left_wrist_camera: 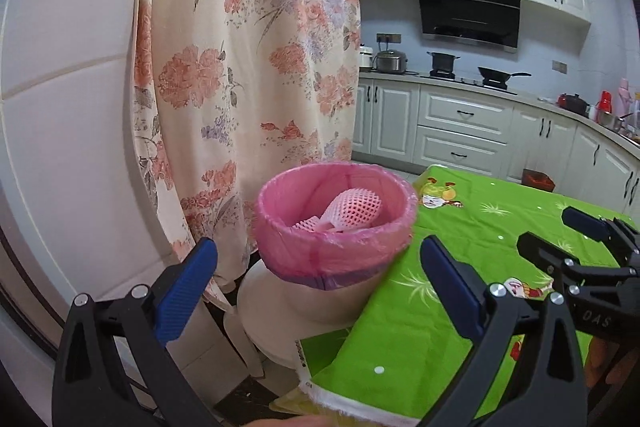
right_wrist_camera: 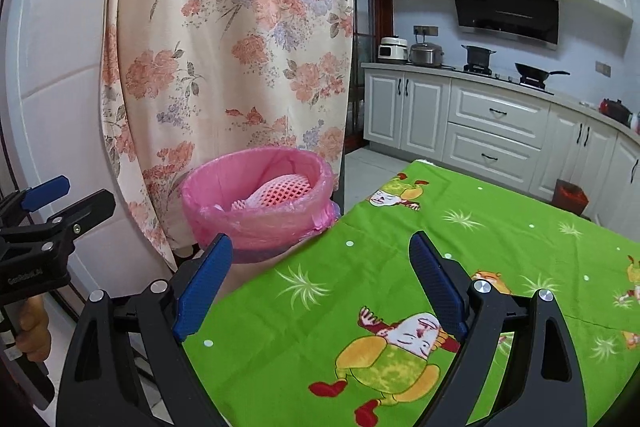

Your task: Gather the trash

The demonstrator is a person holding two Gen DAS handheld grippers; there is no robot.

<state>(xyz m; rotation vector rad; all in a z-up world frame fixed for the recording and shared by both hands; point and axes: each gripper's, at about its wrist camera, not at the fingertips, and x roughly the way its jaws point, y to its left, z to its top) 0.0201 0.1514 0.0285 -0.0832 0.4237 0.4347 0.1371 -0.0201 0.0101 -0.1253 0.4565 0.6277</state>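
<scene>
A small bin lined with a pink bag (left_wrist_camera: pixel 334 251) (right_wrist_camera: pixel 256 223) stands on a white stool beside the table's left edge. Pink foam fruit netting (left_wrist_camera: pixel 354 207) (right_wrist_camera: pixel 280 195) lies inside it. My left gripper (left_wrist_camera: pixel 320 291) is open and empty, just in front of the bin. My right gripper (right_wrist_camera: pixel 320 287) is open and empty above the green tablecloth (right_wrist_camera: pixel 420 267), right of the bin. The right gripper also shows in the left wrist view (left_wrist_camera: pixel 560 235), and the left gripper shows in the right wrist view (right_wrist_camera: pixel 68 199).
A floral curtain (left_wrist_camera: pixel 248 67) hangs right behind the bin, next to a white wall. The white stool (left_wrist_camera: pixel 272 311) holds the bin. Kitchen cabinets (right_wrist_camera: pixel 492 123), a stove with pots and a small red bin (right_wrist_camera: pixel 570 197) on the floor stand beyond the table.
</scene>
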